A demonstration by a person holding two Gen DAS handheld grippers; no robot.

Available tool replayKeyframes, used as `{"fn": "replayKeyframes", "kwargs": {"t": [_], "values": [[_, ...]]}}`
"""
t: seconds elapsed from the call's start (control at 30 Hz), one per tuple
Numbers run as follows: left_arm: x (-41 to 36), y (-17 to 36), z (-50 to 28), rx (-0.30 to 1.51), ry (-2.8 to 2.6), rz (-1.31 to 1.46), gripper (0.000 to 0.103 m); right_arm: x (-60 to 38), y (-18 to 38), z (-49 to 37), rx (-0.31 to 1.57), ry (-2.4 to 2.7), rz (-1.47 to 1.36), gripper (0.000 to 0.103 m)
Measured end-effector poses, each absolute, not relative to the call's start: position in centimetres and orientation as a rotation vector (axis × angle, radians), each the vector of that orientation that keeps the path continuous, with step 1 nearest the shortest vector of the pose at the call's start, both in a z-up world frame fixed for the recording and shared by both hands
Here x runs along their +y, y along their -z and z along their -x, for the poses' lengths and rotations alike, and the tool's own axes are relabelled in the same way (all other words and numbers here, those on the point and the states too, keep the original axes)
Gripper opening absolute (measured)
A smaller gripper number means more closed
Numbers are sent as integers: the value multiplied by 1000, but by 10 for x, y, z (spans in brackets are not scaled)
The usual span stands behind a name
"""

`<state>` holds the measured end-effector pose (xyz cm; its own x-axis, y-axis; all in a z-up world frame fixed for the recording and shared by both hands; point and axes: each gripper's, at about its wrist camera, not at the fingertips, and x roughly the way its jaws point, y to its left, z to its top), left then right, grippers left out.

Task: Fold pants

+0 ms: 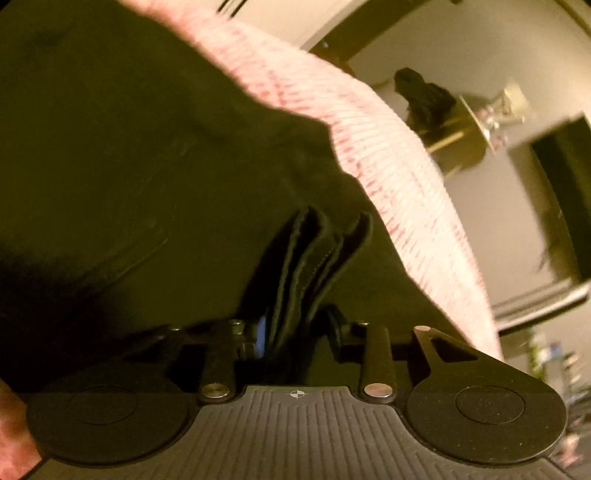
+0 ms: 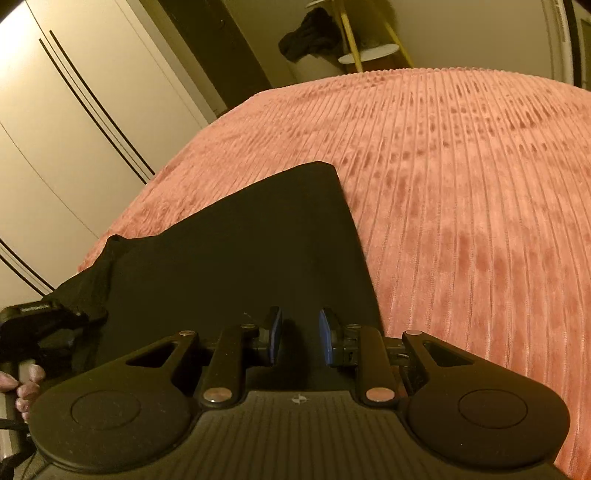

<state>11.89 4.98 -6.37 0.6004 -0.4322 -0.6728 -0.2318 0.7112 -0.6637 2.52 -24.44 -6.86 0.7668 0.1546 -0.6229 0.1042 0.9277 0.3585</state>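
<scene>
The black pants (image 2: 240,251) lie on a pink ribbed bedspread (image 2: 461,184), one straight edge running away from me. My right gripper (image 2: 299,332) sits over the near part of the pants with its blue-padded jaws apart and nothing between them. My left gripper (image 1: 295,328) is shut on a bunched stack of the pants' hem layers (image 1: 310,266), which stick up between its jaws. The rest of the pants (image 1: 129,166) fills the left wrist view. The left gripper's body and the hand holding it show at the lower left of the right wrist view (image 2: 33,332).
White wardrobe doors (image 2: 55,129) stand to the left of the bed. A yellow-legged stand with white shelves (image 2: 365,48) and dark clothes hung on it (image 2: 310,33) is beyond the far edge. The bedspread (image 1: 388,166) runs diagonally in the left wrist view.
</scene>
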Motion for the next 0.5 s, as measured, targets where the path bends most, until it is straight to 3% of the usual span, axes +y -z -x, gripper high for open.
{"fn": "replayKeyframes", "kwargs": {"t": [0.07, 0.13, 0.2, 0.5], "values": [[51, 61, -116, 935, 128, 804, 42, -243, 69, -26, 702, -28, -382, 22], [48, 55, -112, 911, 127, 777, 63, -243, 69, -25, 702, -28, -384, 22], [45, 48, -108, 888, 120, 749, 72, -243, 69, -24, 701, -31, -386, 22], [55, 45, -97, 875, 111, 808, 72, -243, 69, -25, 701, -30, -386, 22]]}}
